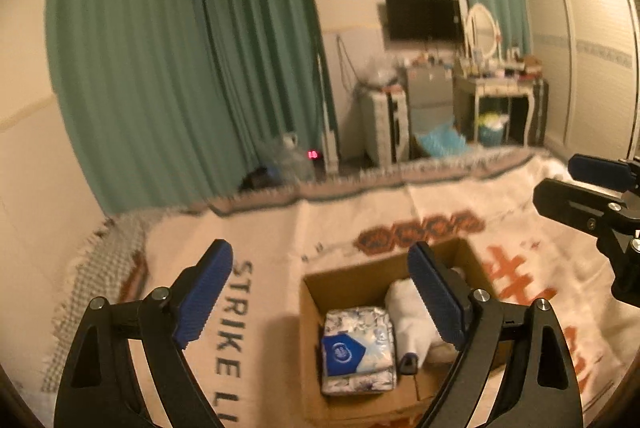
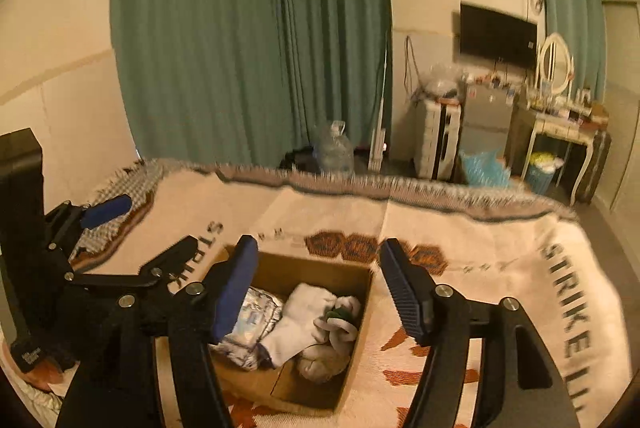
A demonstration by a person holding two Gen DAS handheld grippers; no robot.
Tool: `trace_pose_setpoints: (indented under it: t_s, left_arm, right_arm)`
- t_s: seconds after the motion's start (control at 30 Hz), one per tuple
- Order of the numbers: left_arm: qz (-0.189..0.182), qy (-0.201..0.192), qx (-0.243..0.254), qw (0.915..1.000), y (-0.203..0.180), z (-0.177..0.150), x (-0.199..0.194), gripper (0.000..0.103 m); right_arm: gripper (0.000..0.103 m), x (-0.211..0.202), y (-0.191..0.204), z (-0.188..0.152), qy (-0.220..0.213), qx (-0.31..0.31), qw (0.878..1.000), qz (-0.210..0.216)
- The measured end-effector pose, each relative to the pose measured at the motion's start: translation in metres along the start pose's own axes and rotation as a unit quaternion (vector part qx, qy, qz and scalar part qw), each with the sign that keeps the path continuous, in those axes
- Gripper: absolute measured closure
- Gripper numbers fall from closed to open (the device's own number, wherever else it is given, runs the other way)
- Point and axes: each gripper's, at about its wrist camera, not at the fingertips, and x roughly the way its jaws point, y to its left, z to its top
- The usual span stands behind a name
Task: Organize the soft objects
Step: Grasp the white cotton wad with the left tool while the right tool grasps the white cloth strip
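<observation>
An open cardboard box sits on a cream printed blanket on the bed. Inside lie a floral tissue pack, a white folded cloth and, in the right wrist view, a plush toy with a green patch. My left gripper is open and empty above the box's left side; it also shows in the right wrist view. My right gripper is open and empty above the box; in the left wrist view it sits at the right edge.
The blanket covers the bed, fringe along its far edge. Beyond stand green curtains, a water jug, a small fridge, a dressing table with mirror and a wall TV.
</observation>
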Motion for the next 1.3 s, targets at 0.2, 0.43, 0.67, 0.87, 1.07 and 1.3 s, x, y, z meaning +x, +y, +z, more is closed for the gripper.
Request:
trace_pose_setpoints:
  t_s: [0.2, 0.43, 0.67, 0.87, 1.07, 1.3]
  left_arm:
    - [0.0, -0.085, -0.018, 0.9963, 0.019, 0.017, -0.095, 0.008]
    - [-0.009, -0.128, -0.028, 0.9913, 0.042, -0.003, -0.167, 0.007]
    - [0.008, -0.1, -0.04, 0.9942, 0.045, -0.047, -0.171, 0.007]
    - [0.0, -0.048, -0.07, 0.9964, 0.048, -0.096, -0.134, 0.007]
    - [0.013, 0.002, -0.08, 0.9967, 0.043, -0.142, -0.093, 0.007]
    - [0.007, 0.074, -0.076, 0.9943, 0.037, -0.184, -0.048, 0.007]
  right_arm:
    - [0.023, -0.089, 0.026, 0.018, -0.05, -0.022, 0.998, -0.009]
    - [0.009, -0.152, 0.052, -0.003, -0.071, -0.042, 0.997, -0.007]
    - [0.009, -0.158, 0.07, -0.044, -0.058, -0.046, 0.997, 0.0]
    - [0.009, -0.121, 0.075, -0.091, -0.022, -0.036, 0.999, 0.023]
    - [0.009, -0.046, 0.079, -0.151, 0.058, -0.027, 0.997, 0.038]
    - [0.009, 0.023, 0.088, -0.213, 0.142, -0.032, 0.988, 0.047]
